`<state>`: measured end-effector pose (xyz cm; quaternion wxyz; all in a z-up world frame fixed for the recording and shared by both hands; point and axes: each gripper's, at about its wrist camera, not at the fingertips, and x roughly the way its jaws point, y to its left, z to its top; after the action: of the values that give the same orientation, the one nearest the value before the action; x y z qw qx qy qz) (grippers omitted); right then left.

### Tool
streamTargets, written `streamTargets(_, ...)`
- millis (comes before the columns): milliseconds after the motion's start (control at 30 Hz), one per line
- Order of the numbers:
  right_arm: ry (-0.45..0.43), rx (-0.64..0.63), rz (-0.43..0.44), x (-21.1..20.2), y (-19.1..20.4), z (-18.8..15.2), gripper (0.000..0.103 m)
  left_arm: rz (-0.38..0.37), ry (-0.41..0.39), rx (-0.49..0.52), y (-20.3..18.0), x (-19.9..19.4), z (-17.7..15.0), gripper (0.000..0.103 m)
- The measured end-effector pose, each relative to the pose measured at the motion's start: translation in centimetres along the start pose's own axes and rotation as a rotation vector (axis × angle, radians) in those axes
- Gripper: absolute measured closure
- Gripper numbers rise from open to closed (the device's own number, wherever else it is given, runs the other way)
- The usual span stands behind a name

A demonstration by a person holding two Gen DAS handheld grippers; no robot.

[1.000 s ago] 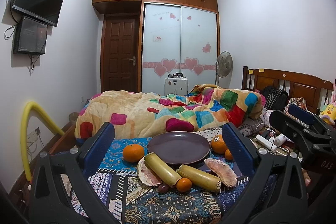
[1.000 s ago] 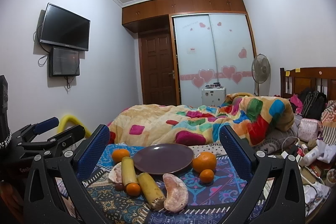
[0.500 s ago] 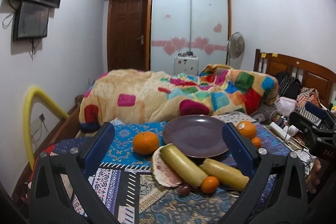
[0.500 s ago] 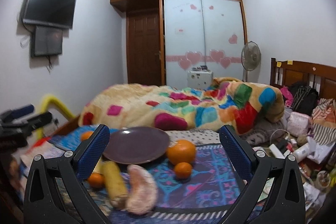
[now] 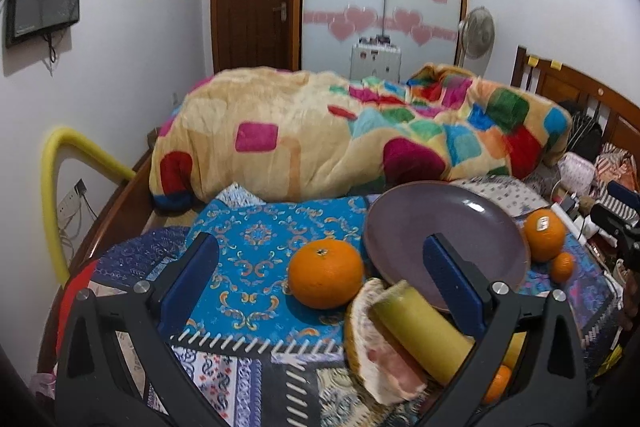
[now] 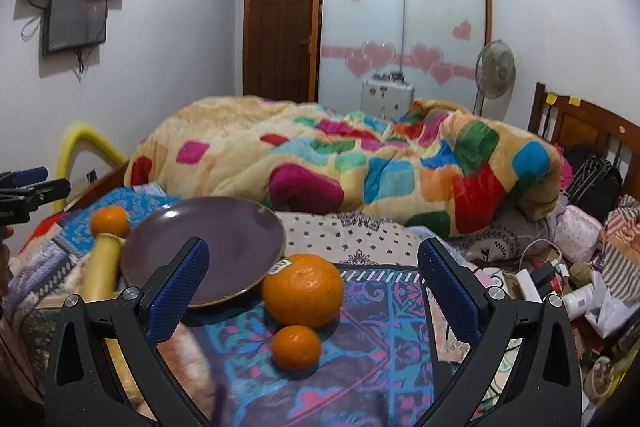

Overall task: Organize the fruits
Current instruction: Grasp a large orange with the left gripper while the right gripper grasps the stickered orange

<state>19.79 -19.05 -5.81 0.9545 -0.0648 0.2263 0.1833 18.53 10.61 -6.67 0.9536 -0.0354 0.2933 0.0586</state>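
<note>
An empty purple plate [image 5: 444, 239] [image 6: 208, 247] lies on a patterned cloth on the bed. In the left wrist view, a large orange [image 5: 326, 273] sits left of the plate, between the tips of my open left gripper [image 5: 320, 283]. A pomelo wedge [image 5: 376, 351] and a yellow-green cane piece [image 5: 420, 331] lie just below. In the right wrist view, a stickered large orange [image 6: 303, 289] and a small tangerine [image 6: 296, 346] lie between the tips of my open right gripper [image 6: 314, 287]. Both grippers are empty.
A bunched colourful quilt [image 5: 340, 131] lies behind the plate. Another cane piece [image 6: 103, 265] and an orange [image 6: 109, 221] sit left of the plate. Clutter of bottles, cables and bags [image 6: 560, 279] fills the right side. A yellow foam tube [image 5: 54, 195] stands at the left.
Both grippers have moved forward and down toward the fruit. The left one now frames the left orange; the right one swung right and frames the stickered orange and tangerine.
</note>
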Motion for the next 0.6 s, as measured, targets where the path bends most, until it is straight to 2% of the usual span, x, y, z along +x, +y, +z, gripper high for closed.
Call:
streamTargets(33, 0.024, 0.002, 0.008, 0.8, -0.2, 0.1, 0.000, -0.003, 0.019, 0.003, 0.2, 0.6, 0.1, 0.000)
streamTargets(200, 0.129, 0.001, 0.023, 3.6, -1.2, -0.2, 0.000, -0.027, 0.135, -0.006, 0.6, 3.7, 0.1, 0.014)
streamTargets(467, 0.268, 0.014, 0.099, 6.4, -1.5, -1.1, 0.001, -0.052, 0.235, 0.004, 0.4, 6.8, -0.6, 0.016)
streamTargets(600, 0.305, -0.005, 0.129, 6.9, -1.0, -1.1, 0.008, -0.062, 0.277, 0.000, 0.2, 8.1, -0.8, 0.025)
